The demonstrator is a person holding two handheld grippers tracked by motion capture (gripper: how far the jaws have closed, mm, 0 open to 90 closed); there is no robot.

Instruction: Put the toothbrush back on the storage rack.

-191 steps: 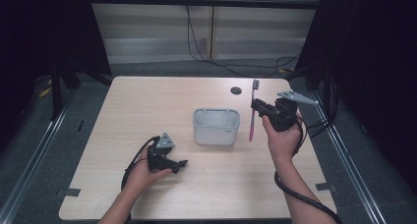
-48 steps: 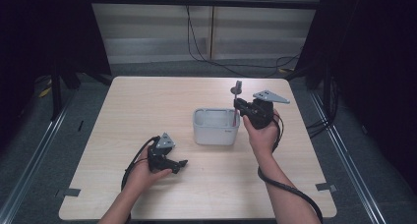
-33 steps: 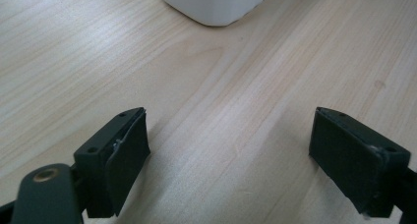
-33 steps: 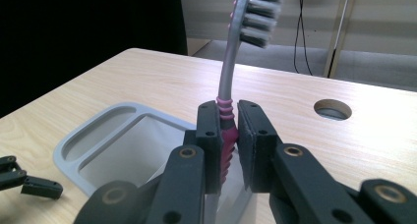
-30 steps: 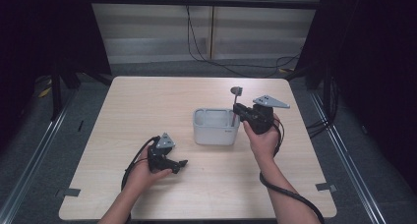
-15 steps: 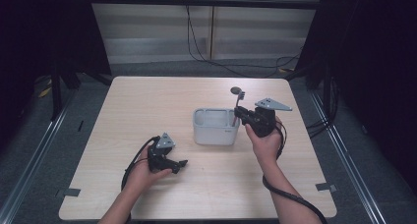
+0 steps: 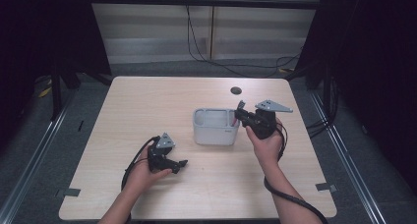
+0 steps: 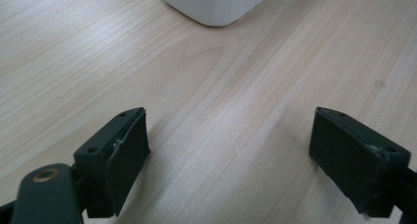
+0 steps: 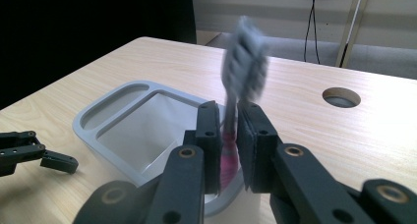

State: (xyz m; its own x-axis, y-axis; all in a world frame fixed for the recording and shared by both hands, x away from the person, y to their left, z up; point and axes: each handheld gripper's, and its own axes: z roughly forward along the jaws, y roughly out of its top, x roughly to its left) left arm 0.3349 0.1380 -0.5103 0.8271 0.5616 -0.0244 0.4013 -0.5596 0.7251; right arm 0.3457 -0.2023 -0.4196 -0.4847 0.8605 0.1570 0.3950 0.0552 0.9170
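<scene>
**Toothbrush held upright over the holder**

Your right gripper (image 7: 246,117) sits at the grey holder's (image 7: 215,133) right rim, jaws clamped on the toothbrush (image 9: 240,71), bristles up, pink handle dipping inside. Your left gripper (image 7: 178,163) rests low on the table (image 7: 147,101), jaws spread wide, holding nothing, well apart from the holder.

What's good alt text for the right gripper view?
The right gripper is shut on a toothbrush, holding it upright, bristle head up, with its pink handle dipping into a grey holder on a wooden table. The left gripper rests at far left.
</scene>
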